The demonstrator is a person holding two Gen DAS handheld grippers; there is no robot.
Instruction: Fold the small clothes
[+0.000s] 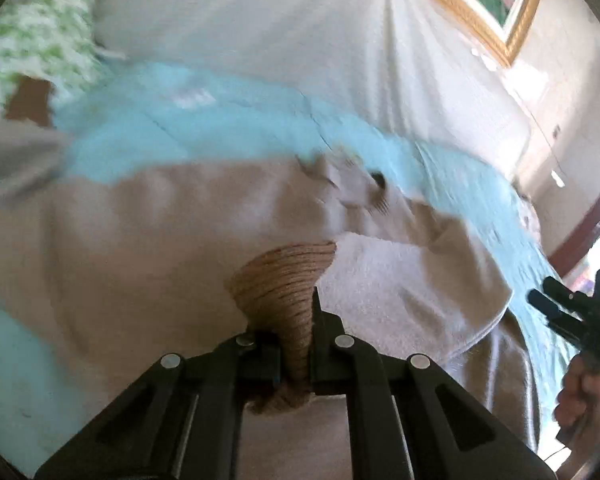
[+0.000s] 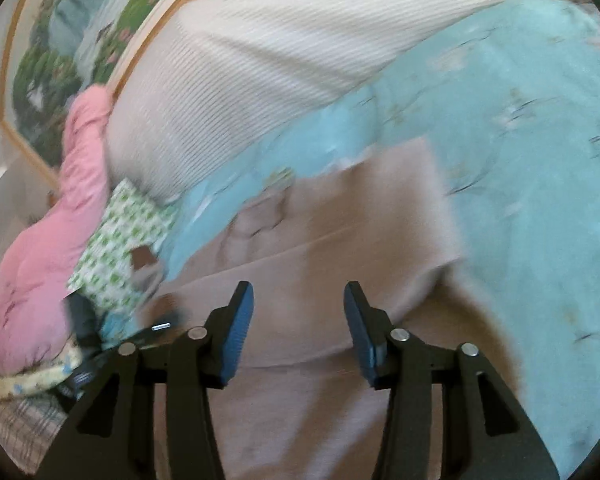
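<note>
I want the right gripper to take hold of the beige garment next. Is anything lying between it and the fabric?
Nothing visible does. The right gripper hangs open and empty directly over the beige garment, bare cloth beneath its jaws. The left gripper is shut on the garment's ribbed edge, off to the side.

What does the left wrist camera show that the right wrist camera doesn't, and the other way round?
Only the left wrist view shows the left gripper shut on the ribbed cuff of the beige garment, and a hand at the right edge. Only the right wrist view shows the right gripper open with nothing between its jaws, and a pink quilt. Both show the beige garment, blue sheet, white blanket and framed picture.
</note>
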